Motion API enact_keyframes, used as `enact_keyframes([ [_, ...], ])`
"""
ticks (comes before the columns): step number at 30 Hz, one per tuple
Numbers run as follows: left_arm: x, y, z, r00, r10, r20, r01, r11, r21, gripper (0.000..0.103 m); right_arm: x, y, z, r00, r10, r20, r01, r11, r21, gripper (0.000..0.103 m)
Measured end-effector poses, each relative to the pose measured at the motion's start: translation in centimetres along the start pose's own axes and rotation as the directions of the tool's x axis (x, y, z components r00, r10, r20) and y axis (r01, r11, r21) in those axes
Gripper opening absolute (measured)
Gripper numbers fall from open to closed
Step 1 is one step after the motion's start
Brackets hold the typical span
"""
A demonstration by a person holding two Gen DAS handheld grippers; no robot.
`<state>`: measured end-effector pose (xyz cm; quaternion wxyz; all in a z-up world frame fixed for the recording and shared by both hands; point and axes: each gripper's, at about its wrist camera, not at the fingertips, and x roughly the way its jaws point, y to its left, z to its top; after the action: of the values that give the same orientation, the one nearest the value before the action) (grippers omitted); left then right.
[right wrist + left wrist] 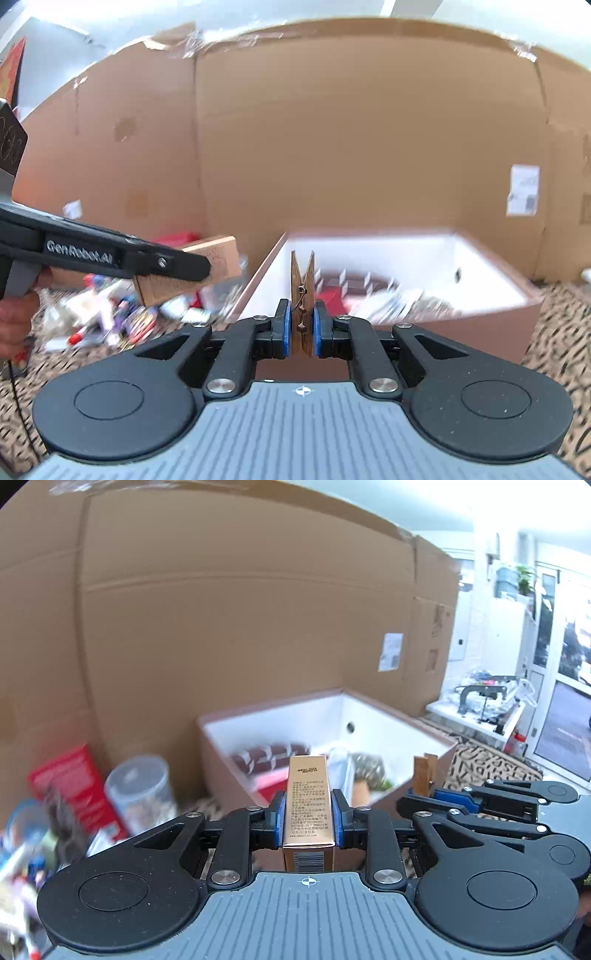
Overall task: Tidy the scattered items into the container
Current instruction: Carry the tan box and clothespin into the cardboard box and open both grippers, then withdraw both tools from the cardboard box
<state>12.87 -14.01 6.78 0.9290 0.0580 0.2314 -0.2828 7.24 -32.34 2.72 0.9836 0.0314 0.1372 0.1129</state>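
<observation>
My left gripper [308, 814] is clamping a slim gold carton [308, 801] upright, while my right gripper [302, 329] is pinching a wooden clothespin [303, 299] — both hovering just short of the white-lined container [369, 716] (already holding several items), scattered clutter [110, 314] lying left on the patterned cloth [554, 350].

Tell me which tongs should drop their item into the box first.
Right, probably. The right tongs, shut on the wooden clothespin, sit nearer the white-lined open box. The left tongs, gripping the slim gold carton, sit farther back.
</observation>
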Motion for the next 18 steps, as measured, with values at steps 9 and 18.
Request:
enact_keyframes([
  [9, 8.8, -2.6, 3.1, 0.998, -0.032, -0.054, 0.032, 0.999, 0.0, 0.023, 3.9, -4.3, 1.4, 0.994, -0.108, -0.004, 0.108, 0.993, 0.046, 0.014],
  [18, 13.5, -1.2, 3.1, 0.995, 0.082, -0.05, -0.084, 0.995, -0.05, 0.095, 7.5, -8.6, 0.5, 0.968, -0.252, -0.013, 0.252, 0.959, 0.133, 0.072],
])
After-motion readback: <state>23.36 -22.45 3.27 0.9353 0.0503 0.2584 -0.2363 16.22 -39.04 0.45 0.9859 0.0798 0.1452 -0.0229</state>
